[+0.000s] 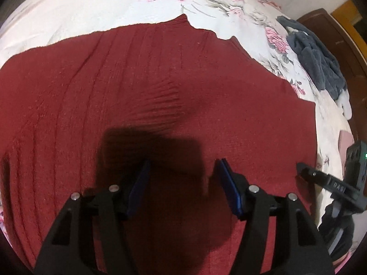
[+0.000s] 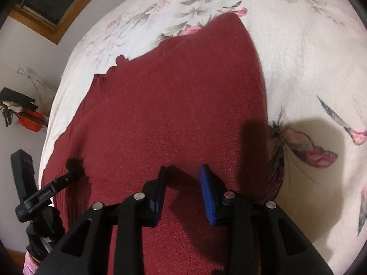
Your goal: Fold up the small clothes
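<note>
A dark red knitted sweater (image 1: 160, 87) lay spread on a white bedspread (image 1: 91, 6) printed with pink flowers, and it filled most of both wrist views. The left gripper (image 1: 182, 171) hovered low over the middle of the knit with its jaws wide apart and nothing between them; its shadow fell on the cloth just ahead. The right gripper (image 2: 183, 176) hung over the sweater near its right-hand edge, also parted and empty, though less widely. A heap of dark blue clothing (image 1: 314, 61) lay well apart at the far right of the bed.

The sweater looked soft and limp, with ribbed bands and shallow wrinkles, so it would probably sag and drape rather than hold a shape when lifted. It seemed light, and the rough knit should give the blue pads good grip with little risk of slipping. Nothing about it was fragile, though loose yarn might snag. The ribbed hem or a side edge, where the layers are thickest, appeared the best place to pinch; a grip in the flat middle would likely bunch the cloth. Which end was the neck could not be made out for certain through the fisheye bend.
</note>
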### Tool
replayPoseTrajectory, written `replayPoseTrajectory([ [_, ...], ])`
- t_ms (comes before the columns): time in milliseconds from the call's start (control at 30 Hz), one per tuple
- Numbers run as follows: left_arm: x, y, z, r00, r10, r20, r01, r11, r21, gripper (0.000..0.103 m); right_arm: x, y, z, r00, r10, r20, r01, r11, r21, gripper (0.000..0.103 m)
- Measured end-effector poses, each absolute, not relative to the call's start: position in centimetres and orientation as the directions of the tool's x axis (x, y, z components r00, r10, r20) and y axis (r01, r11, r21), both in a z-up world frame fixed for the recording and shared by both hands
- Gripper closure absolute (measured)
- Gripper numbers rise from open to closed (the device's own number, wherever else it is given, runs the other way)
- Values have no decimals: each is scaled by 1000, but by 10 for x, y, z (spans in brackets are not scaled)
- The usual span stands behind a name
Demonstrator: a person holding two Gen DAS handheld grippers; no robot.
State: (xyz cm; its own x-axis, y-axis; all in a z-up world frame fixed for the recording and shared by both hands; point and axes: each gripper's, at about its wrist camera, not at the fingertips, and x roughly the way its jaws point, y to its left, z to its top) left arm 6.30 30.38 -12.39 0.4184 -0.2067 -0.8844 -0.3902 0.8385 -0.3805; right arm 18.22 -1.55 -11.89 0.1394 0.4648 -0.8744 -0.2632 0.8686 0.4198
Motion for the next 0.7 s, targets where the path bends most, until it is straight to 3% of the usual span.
replayPoseTrajectory([
  [100, 49, 314, -104, 467, -240, -851, -393, 806, -443, 42, 176, -15, -105, 154, 453, -878, -298, 869, 396, 71],
  [167, 35, 331, -90, 482, -200, -853, -435, 790, -431, 40, 173, -17, -95, 163, 475, -865, -314, 856, 411, 61],
  [300, 19, 372, -94, 487, -237, -840, -532, 683, -501, 40, 174, -20, -93, 171, 472, -865, -321, 857, 403, 60],
  [500, 46, 358, -114, 469, -322, -822, -517, 655, -551, 43, 178, -19, -106, 162, 479, -862, -301, 856, 420, 60],
  [533, 53, 355, -121, 460, -326, -826, -529, 646, -550, 46, 177, -19, -106, 163, 477, -864, -306, 857, 415, 60],
  [600, 62, 349, -128, 459, -330, -825, -534, 640, -553, 87, 176, -18, -105, 163, 472, -867, -317, 857, 407, 60],
  [633, 65, 346, -125, 465, -329, -822, -523, 647, -555, 93, 176, -18, -105, 162, 470, -867, -324, 856, 404, 60],
  [700, 64, 338, -107, 515, -291, -806, -469, 692, -549, 96, 177, -18, -105, 159, 473, -867, -330, 853, 405, 60],
])
